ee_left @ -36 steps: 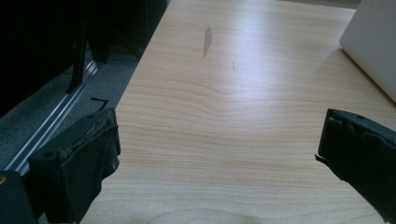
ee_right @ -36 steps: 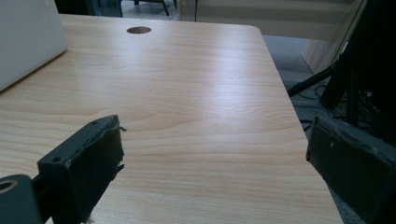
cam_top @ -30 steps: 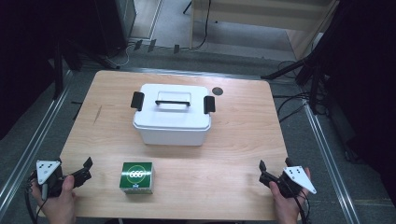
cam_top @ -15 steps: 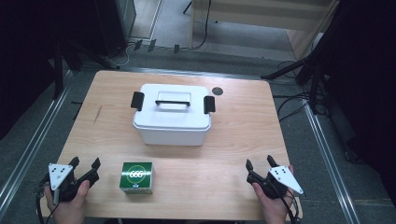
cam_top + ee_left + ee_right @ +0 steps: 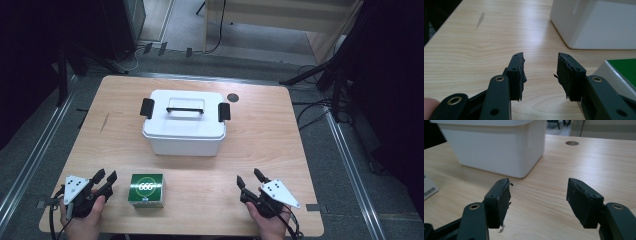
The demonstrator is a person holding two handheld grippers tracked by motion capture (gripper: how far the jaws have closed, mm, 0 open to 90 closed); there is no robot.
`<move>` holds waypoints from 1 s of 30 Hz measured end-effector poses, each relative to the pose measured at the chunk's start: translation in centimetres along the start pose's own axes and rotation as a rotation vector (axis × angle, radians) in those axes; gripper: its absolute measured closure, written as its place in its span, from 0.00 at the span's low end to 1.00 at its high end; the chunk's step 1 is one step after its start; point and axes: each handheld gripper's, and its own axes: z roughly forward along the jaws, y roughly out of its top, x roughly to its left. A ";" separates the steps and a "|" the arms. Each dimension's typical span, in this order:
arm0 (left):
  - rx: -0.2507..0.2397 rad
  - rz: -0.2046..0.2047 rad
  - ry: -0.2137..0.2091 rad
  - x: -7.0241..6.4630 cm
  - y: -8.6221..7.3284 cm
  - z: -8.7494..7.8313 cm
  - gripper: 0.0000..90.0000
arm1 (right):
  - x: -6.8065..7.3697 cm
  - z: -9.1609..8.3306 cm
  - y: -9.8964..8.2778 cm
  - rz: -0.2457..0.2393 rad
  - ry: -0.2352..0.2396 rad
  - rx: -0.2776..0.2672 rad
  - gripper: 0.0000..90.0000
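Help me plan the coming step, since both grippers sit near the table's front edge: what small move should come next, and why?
Probably slide the left gripper sideways toward the green box. Its jaws, which have just been closing, stand apart with nothing between them, and the box lies right beside it. The right gripper is also empty.

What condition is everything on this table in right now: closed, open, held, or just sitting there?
White storage box: lid on, both black side latches down, handle lying flat, untouched.
Green carton: closed, flat on the table, not held.
Left gripper: fingers apart, have just been closing, nothing between them.
Right gripper: fingers apart, have just been closing, nothing between them.
Table: bare wood around the things, a small dark round cap near the far edge.
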 end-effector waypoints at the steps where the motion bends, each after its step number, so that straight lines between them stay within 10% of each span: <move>1: 0.000 0.000 0.000 0.0 0.0 0.0 0.68 | 0.0 0.0 0.0 0.000 0.000 0.000 0.40; 10: 0.059 0.006 -0.124 -1.6 -0.4 0.4 0.80 | 3.5 0.9 -0.2 -0.036 0.037 0.038 0.52; 21: 0.096 0.023 -0.113 -3.2 -0.9 0.6 0.90 | 5.7 1.8 -0.6 -0.008 0.190 0.056 0.80; 30: 0.120 0.032 -0.137 -4.2 -1.1 0.8 0.94 | 8.0 2.8 -1.1 -0.054 0.271 0.094 0.84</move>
